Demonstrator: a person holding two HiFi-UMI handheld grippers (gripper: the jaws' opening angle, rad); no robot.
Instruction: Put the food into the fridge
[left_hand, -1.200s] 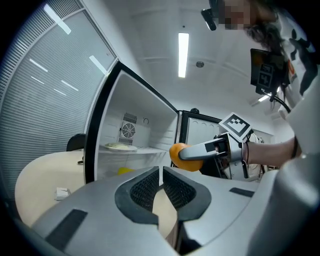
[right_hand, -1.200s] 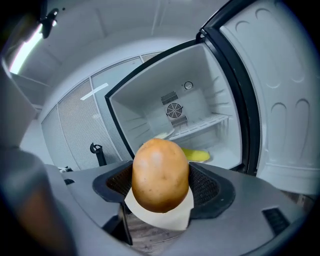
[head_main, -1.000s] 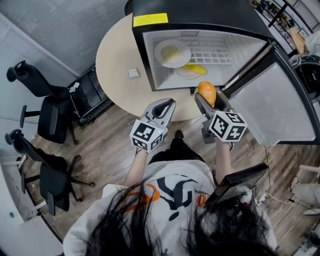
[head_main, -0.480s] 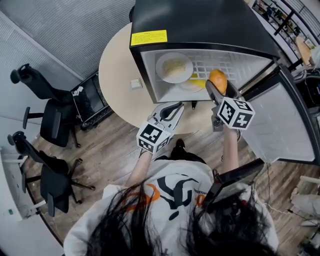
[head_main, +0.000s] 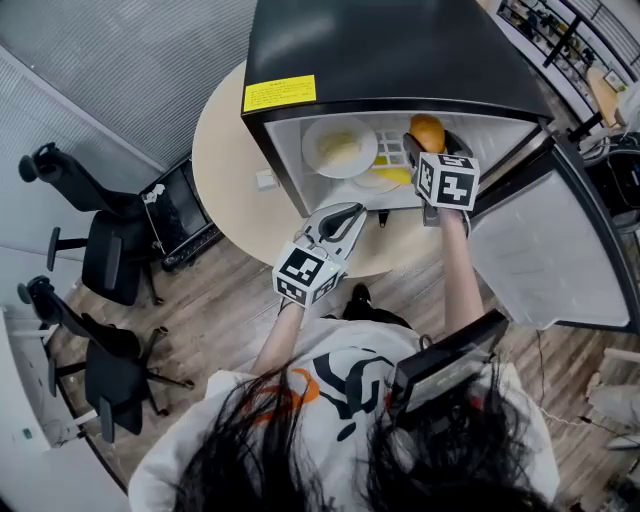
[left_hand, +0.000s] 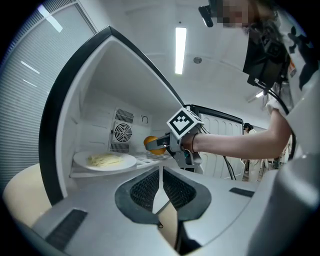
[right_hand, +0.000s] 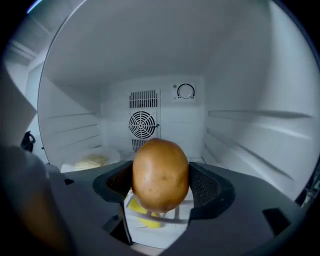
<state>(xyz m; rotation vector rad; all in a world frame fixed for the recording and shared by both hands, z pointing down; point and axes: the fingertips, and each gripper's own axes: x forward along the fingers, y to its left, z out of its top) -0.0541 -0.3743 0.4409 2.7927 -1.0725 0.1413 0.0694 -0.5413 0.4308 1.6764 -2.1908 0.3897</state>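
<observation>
The right hand-held gripper, clamped on the fruit, moved from in front of the fridge, over the counter edge, forward through the open front and into the compartment. The fruit ended up above the shelf, past the plate with the yellow food. The left hand-held gripper edged slightly closer to the fridge's lower front.

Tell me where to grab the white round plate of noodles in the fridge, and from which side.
Pinch the white round plate's front rim, coming through the black fridge's open front. It lies flat with pale noodles heaped mid-plate and the left wall close, so that edge looks freest.
</observation>
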